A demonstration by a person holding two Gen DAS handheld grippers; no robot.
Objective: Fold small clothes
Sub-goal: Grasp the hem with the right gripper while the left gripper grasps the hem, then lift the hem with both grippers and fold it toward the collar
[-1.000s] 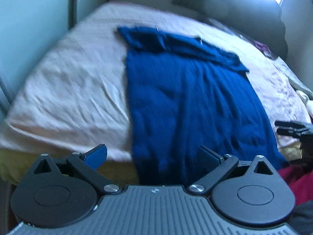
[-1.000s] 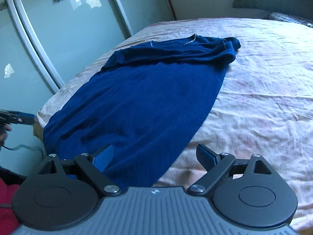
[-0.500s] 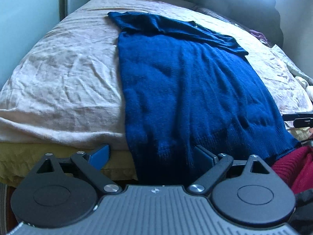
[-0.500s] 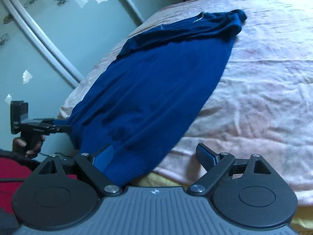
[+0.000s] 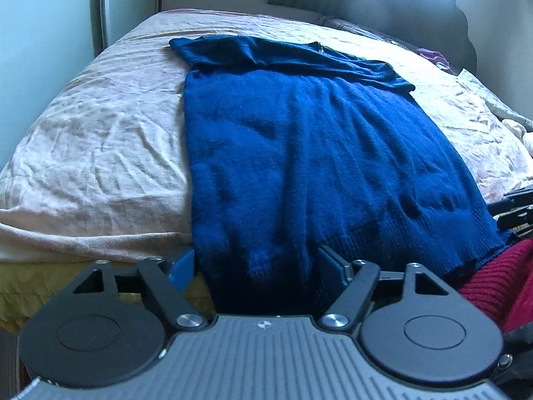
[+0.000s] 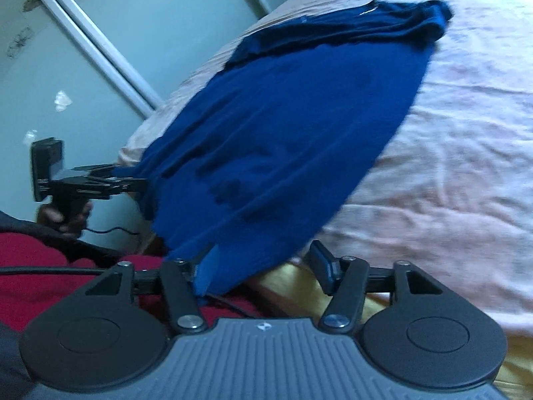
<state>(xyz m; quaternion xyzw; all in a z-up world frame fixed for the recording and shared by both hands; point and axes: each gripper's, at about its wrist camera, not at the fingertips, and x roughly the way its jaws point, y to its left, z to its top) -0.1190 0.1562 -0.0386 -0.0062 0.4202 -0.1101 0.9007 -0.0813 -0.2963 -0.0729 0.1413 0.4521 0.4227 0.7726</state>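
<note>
Left gripper (image 5: 256, 263): jaws spread, straddling blue sweater (image 5: 309, 153) hem at 6 o'clock, bed (image 5: 100, 140) edge. Sweater flat; sleeves folded across at 12. Right gripper (image 6: 263, 266): spread around opposite hem corner. Body fold remains.

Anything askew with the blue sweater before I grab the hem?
Mostly fine: the blue sweater lies flat on the bed, but its hem hangs over the near edge and the top is bunched in a crumpled band. Both hand-held grippers, left and right, are open at the hem.
</note>
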